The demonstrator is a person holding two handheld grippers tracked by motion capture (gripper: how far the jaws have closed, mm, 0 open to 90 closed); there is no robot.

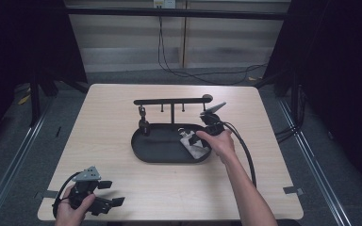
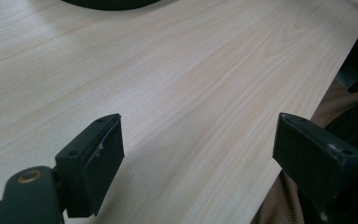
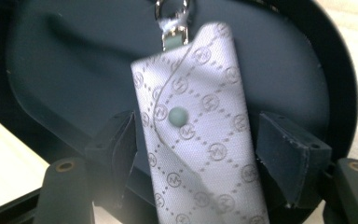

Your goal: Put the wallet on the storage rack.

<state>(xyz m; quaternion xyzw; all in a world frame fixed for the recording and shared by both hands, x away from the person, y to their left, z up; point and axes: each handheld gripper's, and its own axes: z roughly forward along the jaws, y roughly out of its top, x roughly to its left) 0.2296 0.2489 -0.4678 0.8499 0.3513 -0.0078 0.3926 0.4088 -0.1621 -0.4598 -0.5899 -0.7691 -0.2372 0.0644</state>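
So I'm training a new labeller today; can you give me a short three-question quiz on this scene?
1. True or false: the pouch lies in the black tray.
2. Which gripper is nearer the tray? A) left gripper B) right gripper
3. Do the right gripper's pads press on the pouch?

Key: 1 true. 2 B. 3 No; the pouch lies between the open jaws, with a gap on each side.

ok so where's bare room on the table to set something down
Bare wood lies left of the black tray, between it and the left gripper, and along the far edge behind the hook stand. The tray's right end is crowded: key pouch, right gripper.
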